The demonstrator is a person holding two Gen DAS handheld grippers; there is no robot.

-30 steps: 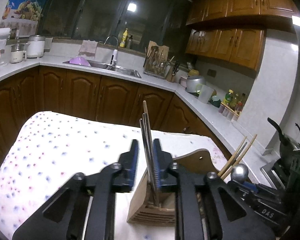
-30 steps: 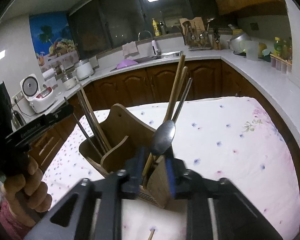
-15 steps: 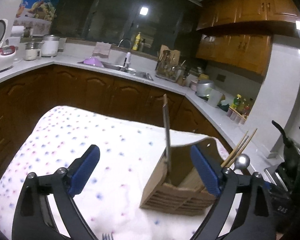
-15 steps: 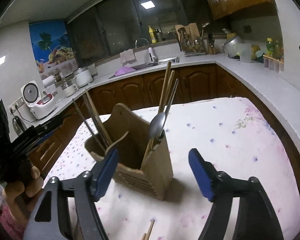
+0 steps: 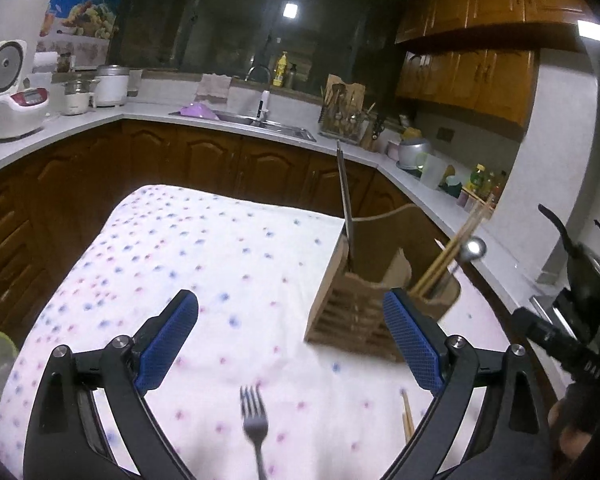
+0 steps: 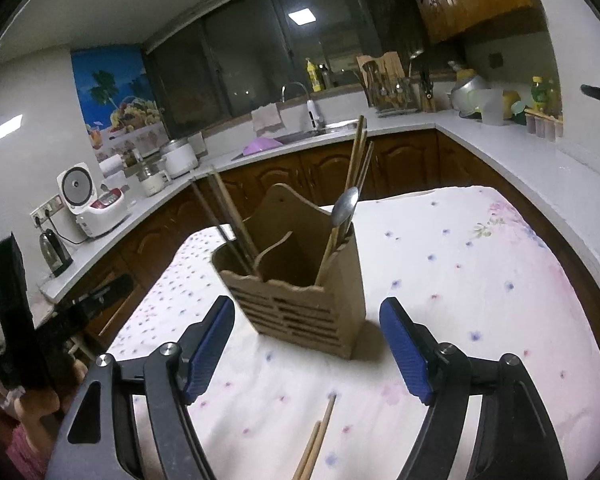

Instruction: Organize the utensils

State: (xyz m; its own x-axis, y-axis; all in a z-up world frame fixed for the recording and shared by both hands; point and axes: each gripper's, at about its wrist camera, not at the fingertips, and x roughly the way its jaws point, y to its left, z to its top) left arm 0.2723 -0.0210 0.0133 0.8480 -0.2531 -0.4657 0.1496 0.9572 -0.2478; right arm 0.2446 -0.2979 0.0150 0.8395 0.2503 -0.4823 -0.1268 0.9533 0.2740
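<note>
Utensils stand in the wooden holder (image 6: 300,280) on the desk (image 6: 480,300): chopsticks (image 6: 354,164) and spoon (image 6: 345,205). Fork (image 5: 254,424) lies before it. Left tool (image 5: 292,344) and right tool (image 6: 306,350) gape, empty, jaws just opened

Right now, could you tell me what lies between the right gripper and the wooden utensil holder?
Only bare spotted tablecloth: the right wrist view shows nothing between the open right gripper and the wooden utensil holder.

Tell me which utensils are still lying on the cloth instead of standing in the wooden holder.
The fork and the loose wooden chopsticks lie flat on the tablecloth; the spoon and other chopsticks stand upright in the wooden holder.
</note>
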